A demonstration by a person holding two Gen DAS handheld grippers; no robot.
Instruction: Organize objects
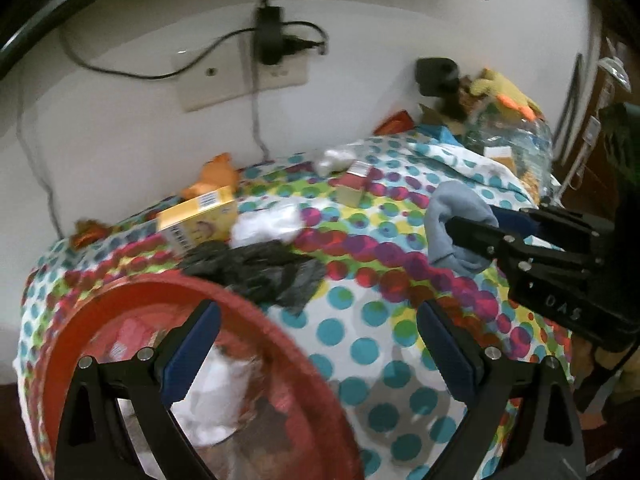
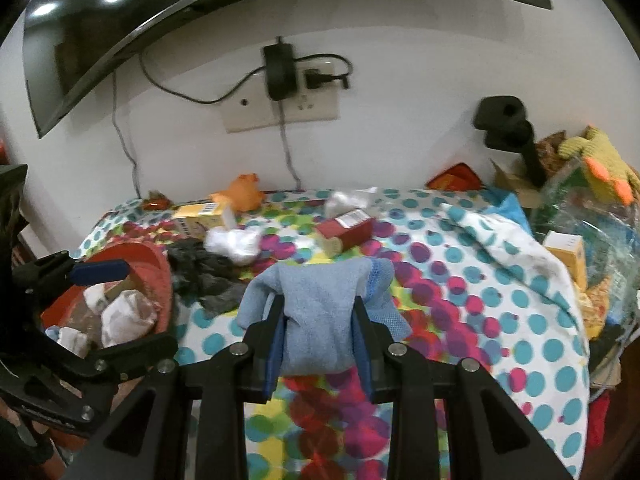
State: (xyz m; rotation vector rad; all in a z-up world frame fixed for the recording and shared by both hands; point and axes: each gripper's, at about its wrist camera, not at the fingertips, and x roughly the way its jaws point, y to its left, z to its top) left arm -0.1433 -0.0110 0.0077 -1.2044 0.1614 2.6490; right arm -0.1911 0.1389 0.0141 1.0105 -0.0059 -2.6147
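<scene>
**Blue cloth in the right jaws, red basket waiting**

We take the round red woven basket [image 2: 158,276] as our landmark. Our right gripper [image 2: 320,334] is clamped partway closed on a soft pale-blue folded cloth [image 2: 320,300], which bulges above the jaws and hangs over the dotted, many-coloured bedsheet [image 2: 460,300], well to the right of the basket. Our left gripper [image 1: 316,354] hovers over the basket's near rim with its jaws spread wide and nothing between them.

If the cloth belongs in the basket, we judge that we should carry it leftward above the crumpled black plastic bag [image 2: 204,276] lying just beside the basket's right edge, keeping it high enough not to drag. We should release only once it is above the opening, and shift the left gripper aside first.

The basket's contents are hard to read: white crumpled paper or tissue [image 2: 124,314] shows, the rest is blurred. We cannot tell whether a mesh piece at the cloth's right edge is part of it. The basket's far left side is cut off behind the left gripper.
</scene>
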